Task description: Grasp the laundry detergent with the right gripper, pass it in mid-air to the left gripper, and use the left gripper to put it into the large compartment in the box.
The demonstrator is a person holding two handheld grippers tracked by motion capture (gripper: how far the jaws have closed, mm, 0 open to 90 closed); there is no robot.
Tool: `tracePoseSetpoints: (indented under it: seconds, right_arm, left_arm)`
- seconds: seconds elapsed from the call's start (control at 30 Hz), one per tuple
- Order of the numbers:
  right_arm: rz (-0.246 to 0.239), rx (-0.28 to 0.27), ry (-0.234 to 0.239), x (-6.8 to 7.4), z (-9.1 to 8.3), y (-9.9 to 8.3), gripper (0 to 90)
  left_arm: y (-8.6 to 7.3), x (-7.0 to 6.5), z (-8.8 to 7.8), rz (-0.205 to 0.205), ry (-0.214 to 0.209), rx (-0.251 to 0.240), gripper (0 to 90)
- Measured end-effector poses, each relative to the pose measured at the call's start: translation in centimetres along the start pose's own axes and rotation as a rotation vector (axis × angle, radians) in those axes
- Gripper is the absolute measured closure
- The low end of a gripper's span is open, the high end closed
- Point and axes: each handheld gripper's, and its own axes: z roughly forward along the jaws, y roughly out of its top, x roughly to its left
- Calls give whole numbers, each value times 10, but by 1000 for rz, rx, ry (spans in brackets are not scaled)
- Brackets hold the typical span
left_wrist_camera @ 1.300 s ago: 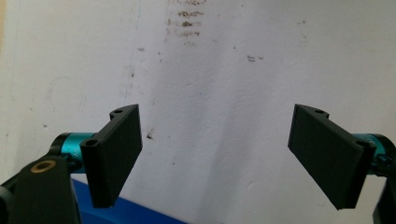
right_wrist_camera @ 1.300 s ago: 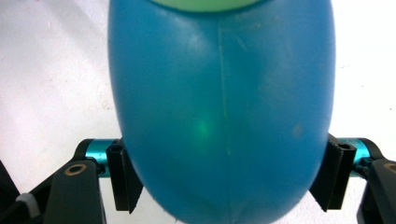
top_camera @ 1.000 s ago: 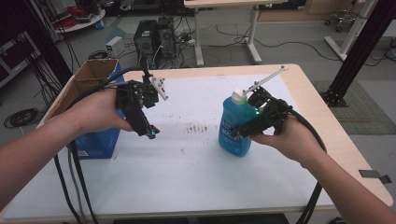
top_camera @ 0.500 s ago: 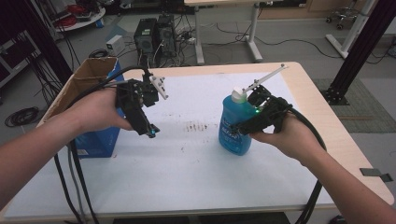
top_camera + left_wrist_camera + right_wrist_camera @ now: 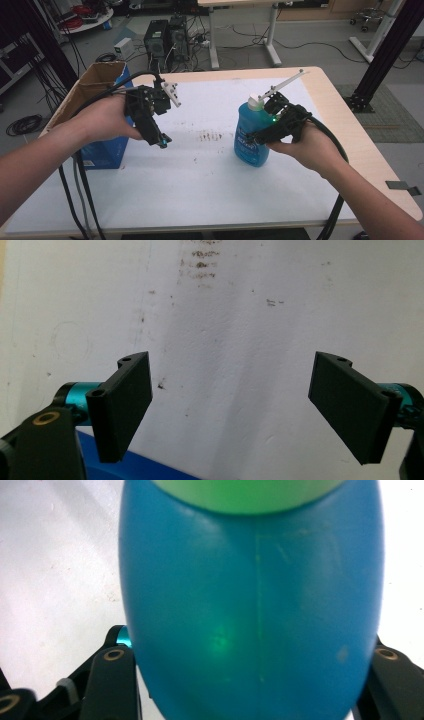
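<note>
**Blue bottle gripped at right, left gripper spread over the sheet**

A wooden table [image 5: 350,125] carries a white sheet [image 5: 200,180] that covers most of its top. At the table's left edge stands an open cardboard box [image 5: 85,97] with a blue lower front, just left of the person's left hand [image 5: 102,122].

Right of centre on the sheet stands the blue bottle [image 5: 250,137], upright, with a pale cap [image 5: 255,102] on top. The right gripper [image 5: 260,136] has its jaws clenched around the bottle's body from the right side, one on each flank; in the right gripper view the bottle's blue wall [image 5: 250,620] sits tight between the two black jaws. The right hand [image 5: 307,147] holds that gripper from the near right. A small green light glows on the gripper beside the cap.

The left gripper [image 5: 235,405] is held above the sheet, left of centre and well apart from the bottle, its jaws released and spread wide with bare paper between them.

A patch of small brown stains [image 5: 210,135] marks the sheet between the two grippers.
</note>
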Motion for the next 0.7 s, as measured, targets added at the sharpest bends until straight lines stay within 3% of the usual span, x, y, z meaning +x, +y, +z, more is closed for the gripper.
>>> tracePoseSetpoints:
  seconds: [0.53, 0.7]
  right_arm:
    - [-18, -24, -13, 1, 0, -2, 445]
    - [-34, -31, 4, 0, -1, -3, 458]
  left_arm:
    - [0, 1, 0, -3, 0, -5, 177]
    - [0, 0, -2, 0, 0, -7, 177]
